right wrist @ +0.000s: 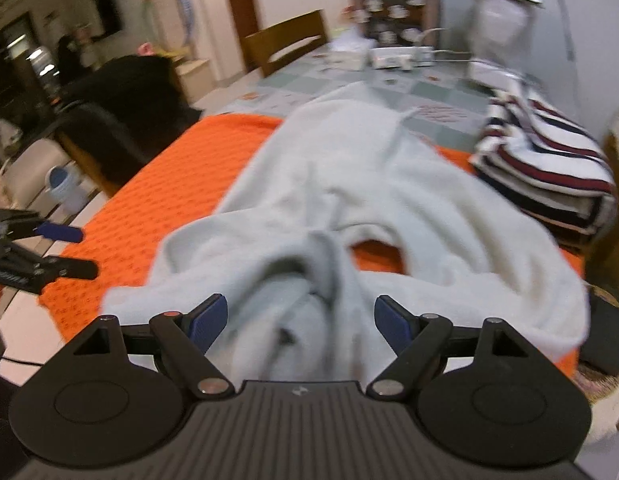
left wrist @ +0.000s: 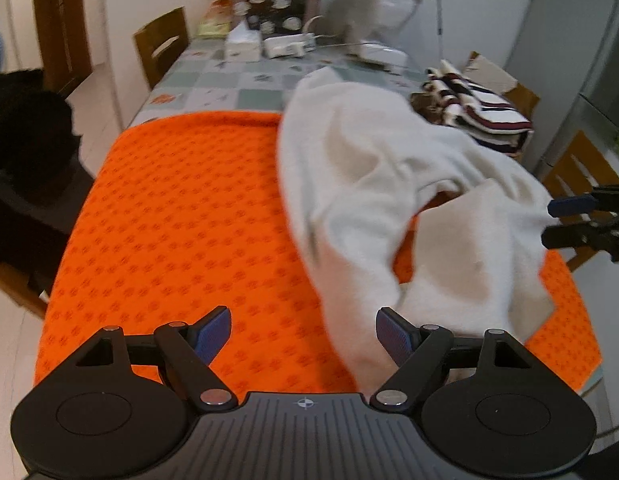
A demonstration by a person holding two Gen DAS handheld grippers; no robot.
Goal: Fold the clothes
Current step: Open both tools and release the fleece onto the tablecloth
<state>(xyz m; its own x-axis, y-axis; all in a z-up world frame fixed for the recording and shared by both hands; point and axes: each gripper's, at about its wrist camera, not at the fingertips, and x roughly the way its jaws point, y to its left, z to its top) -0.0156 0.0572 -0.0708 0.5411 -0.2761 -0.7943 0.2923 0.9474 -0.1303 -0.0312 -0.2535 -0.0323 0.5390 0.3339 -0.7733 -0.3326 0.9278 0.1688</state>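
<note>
Lying rumpled on orange mat (left wrist: 169, 208), white garment (left wrist: 389, 184), sleeves bunched.

Black left gripper (left wrist: 303, 334), black right gripper (right wrist: 301, 322), blue pads, silver rivets

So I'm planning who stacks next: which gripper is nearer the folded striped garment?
Right. The right gripper is over the white garment, beside the folded striped garment; the left gripper is across the white garment over the orange mat.
</note>
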